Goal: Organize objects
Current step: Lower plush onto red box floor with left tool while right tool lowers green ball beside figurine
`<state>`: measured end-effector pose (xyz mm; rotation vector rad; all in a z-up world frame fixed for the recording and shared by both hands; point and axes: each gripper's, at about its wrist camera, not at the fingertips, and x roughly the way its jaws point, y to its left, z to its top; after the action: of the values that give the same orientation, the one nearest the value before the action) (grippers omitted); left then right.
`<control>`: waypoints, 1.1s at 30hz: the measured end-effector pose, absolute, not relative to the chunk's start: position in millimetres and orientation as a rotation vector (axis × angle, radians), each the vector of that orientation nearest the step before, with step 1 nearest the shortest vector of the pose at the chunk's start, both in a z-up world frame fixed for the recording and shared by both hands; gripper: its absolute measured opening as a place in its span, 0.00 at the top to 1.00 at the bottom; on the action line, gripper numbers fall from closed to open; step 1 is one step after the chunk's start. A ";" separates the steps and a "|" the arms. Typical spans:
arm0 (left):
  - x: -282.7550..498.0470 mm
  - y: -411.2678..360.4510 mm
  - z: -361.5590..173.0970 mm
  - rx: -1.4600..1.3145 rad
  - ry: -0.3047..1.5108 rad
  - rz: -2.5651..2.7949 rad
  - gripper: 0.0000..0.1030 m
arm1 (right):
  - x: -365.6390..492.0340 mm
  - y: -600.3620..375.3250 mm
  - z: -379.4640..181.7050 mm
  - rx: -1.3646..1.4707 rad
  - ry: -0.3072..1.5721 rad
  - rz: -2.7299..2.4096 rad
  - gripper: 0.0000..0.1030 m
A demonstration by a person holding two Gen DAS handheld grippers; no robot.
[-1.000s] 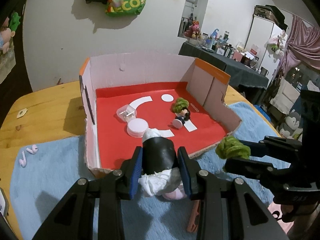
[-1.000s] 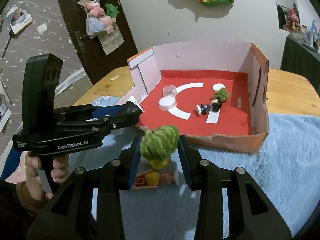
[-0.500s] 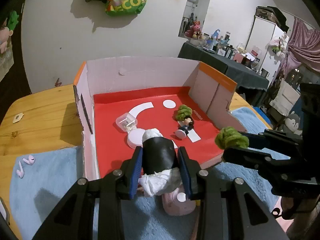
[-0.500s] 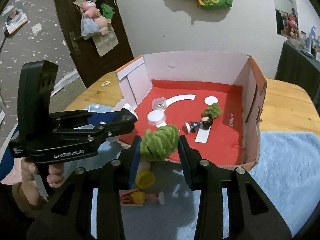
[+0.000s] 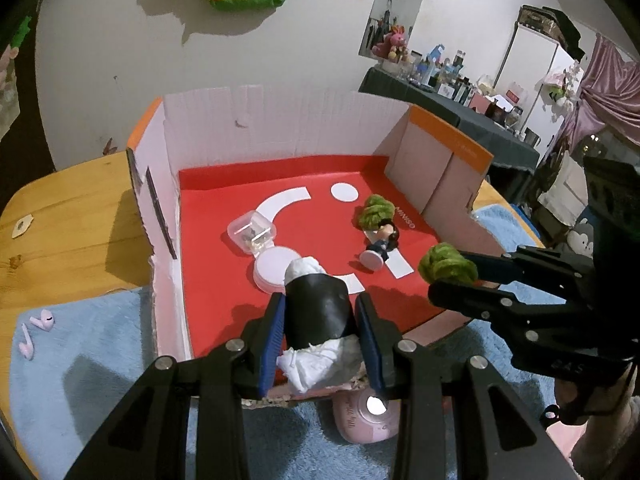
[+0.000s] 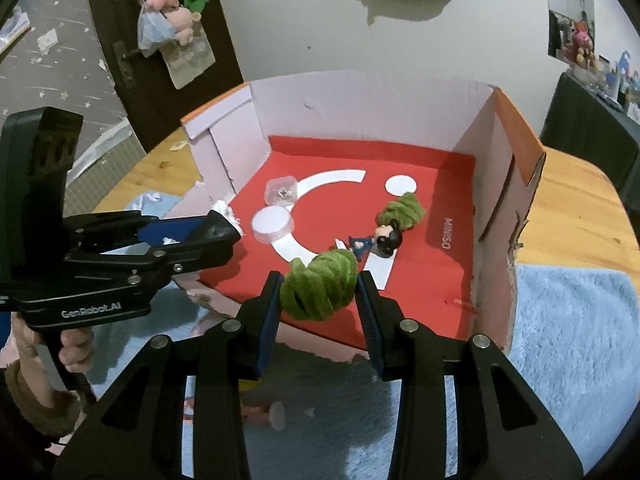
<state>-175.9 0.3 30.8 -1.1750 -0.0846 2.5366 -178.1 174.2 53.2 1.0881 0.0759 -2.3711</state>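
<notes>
My left gripper (image 5: 320, 320) is shut on a black roll stuffed with white tissue (image 5: 318, 308), held above the front edge of the red-floored cardboard box (image 5: 280, 136). My right gripper (image 6: 320, 300) is shut on a green fuzzy tree-like toy (image 6: 320, 286), also over the box's front edge; it shows in the left wrist view (image 5: 446, 266) too. Inside the box lie a white round lid (image 5: 274, 268), a clear small case (image 5: 252, 234), a second green fuzzy toy (image 5: 374, 212) and a small dark-haired figurine (image 5: 380, 246).
A pink round case (image 5: 368, 418) lies on the blue fluffy mat (image 5: 80, 360) under my left gripper. Pink earbuds (image 5: 34, 330) lie on the mat at left. The wooden table (image 5: 60, 220) carries the box. A small orange item (image 6: 256, 412) lies below my right gripper.
Both grippers have moved forward and up with their loads, from over the blue mat to over the box's front edge. The box looms larger in both views.
</notes>
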 end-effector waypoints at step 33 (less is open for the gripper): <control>-211.6 1.5 3.6 -1.327 -0.089 2.460 0.64 | -212.9 166.1 22.7 1.215 0.166 -2.358 0.66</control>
<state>-211.6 1.5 3.6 -1.3267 -0.0893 2.4601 -212.9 166.1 22.7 1.2145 0.1659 -2.3583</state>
